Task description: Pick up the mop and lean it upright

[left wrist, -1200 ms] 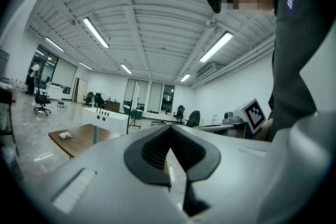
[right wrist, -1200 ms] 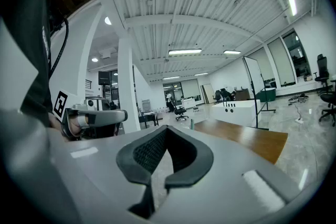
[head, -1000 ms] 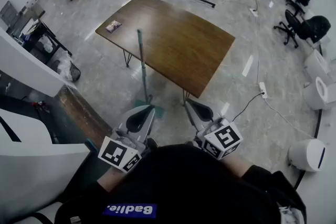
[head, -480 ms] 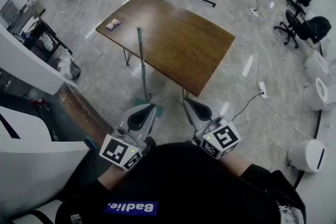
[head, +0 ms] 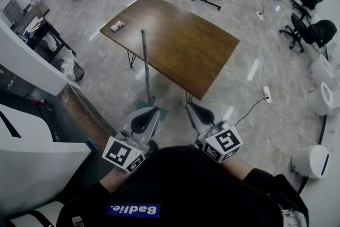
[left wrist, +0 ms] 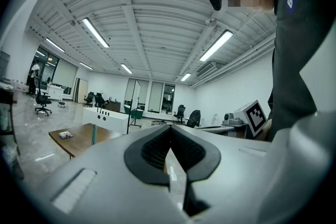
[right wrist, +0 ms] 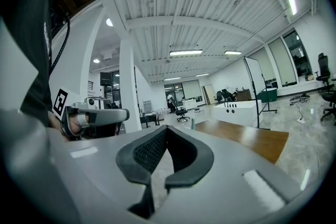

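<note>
Mop (head: 146, 69) stands nearly upright, its long handle resting against the worktop (head: 186, 45) edge and its head on the floor, straight ahead of the left gripper (head: 149, 113), which is nearer. The right gripper (head: 194, 110) is alongside. Both jaws are closed and empty.

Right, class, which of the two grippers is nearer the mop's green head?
The left gripper: its tip is right by the mop head, while the right gripper sits further aside.
</note>
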{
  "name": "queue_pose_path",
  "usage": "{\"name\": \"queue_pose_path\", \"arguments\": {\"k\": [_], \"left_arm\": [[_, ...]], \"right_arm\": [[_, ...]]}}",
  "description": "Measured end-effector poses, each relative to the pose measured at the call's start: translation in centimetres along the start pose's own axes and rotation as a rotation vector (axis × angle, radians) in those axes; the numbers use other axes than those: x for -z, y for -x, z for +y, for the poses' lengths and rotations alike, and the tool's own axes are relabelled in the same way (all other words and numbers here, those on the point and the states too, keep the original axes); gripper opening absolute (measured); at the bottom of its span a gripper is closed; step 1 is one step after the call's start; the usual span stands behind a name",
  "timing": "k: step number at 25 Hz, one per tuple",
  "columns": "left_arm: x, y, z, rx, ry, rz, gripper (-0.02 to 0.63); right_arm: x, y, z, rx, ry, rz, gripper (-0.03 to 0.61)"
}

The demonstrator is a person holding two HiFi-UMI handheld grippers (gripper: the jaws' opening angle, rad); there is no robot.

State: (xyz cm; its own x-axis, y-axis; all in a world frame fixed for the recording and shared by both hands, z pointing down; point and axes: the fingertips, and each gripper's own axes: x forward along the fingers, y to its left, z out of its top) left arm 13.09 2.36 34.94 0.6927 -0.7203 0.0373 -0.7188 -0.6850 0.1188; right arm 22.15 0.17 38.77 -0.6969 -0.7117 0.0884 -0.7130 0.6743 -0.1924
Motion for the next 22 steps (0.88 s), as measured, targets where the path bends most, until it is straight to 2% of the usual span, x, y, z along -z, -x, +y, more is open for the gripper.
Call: {"name": "queue_pose_path", "arguments": {"k": [12,22], "left_arm": [[0.0,-0.5,-0.7,-0.013,-0.008,0.011,0.02],[-1.2,-1.5,-1.1,-0.08,-0.036,-0.002,0.02]], "right_arm": [[0.5,1.0,-0.4,-0.01,-0.008,0.011,0.005],[0.6,2.8,-2.3,-0.032,-0.026,0.02,0.005]]}}
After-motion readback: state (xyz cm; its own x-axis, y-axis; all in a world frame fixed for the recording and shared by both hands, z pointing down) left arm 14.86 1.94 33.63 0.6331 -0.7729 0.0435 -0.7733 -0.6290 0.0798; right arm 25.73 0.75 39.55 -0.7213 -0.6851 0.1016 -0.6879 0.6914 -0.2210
